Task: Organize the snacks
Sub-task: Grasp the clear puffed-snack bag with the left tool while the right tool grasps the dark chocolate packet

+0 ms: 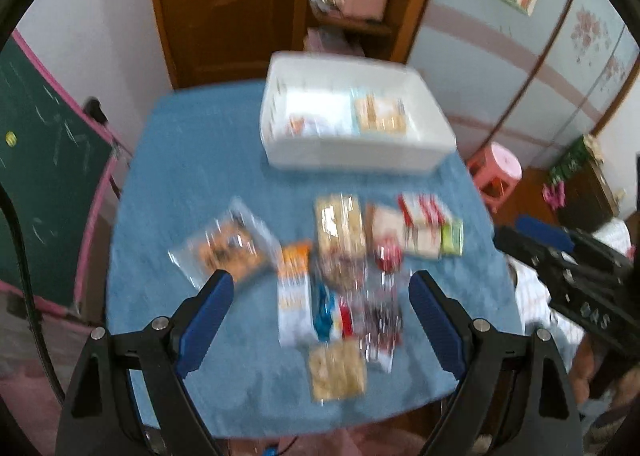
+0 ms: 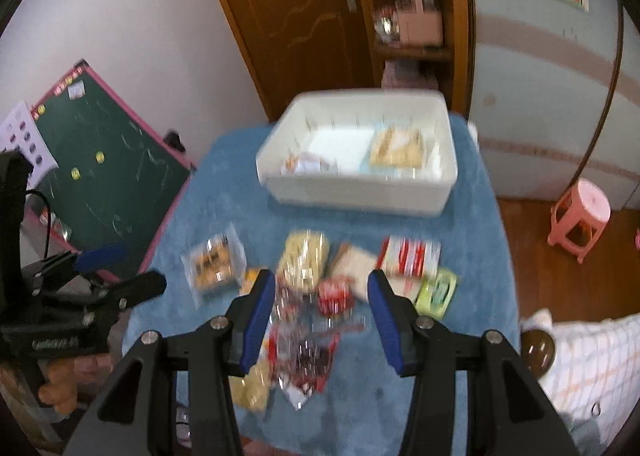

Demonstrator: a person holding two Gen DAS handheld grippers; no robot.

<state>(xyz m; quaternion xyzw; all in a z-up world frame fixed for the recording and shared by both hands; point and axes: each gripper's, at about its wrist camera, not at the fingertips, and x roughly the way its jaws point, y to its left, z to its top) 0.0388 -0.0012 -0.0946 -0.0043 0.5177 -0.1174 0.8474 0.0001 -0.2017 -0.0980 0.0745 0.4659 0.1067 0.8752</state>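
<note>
Both tools hang above the near edge of the blue-cloth-covered table [image 1: 192, 176], and neither holds anything. The left gripper [image 1: 320, 312] has its blue-padded jaws spread wide. The right gripper [image 2: 322, 316] has its jaws parted as well, less widely.

**Location of task items.** The loose snack packets [image 1: 340, 256] lie in a tight cluster on the cloth, between the grippers and the white rectangular plastic bin [image 1: 352, 160] at the far side. A clear packet of orange biscuits [image 1: 228, 248] lies slightly apart, to the left of the cluster.

**Hazards.**
- Packets in the cluster overlap or touch. Jaws closing into the middle would likely catch two wrappers at once, or drag a neighbour along.
- The wrappers look like thin, glossy film. A pinch on a corner may slip, and a firm pinch may crush biscuits inside.
- The red-and-clear crinkled packet [image 2: 308, 356] lies close to the near table edge. A nudge could push it off.
- Both views are motion-blurred, so exact packet boundaries cannot be read.

**Container contents.** The bin holds a white packet with orange print [image 2: 308, 166] toward its left and a pale yellow biscuit packet [image 2: 398, 148] toward its right. Bare floor shows between and behind them, so room probably remains for more.
</note>
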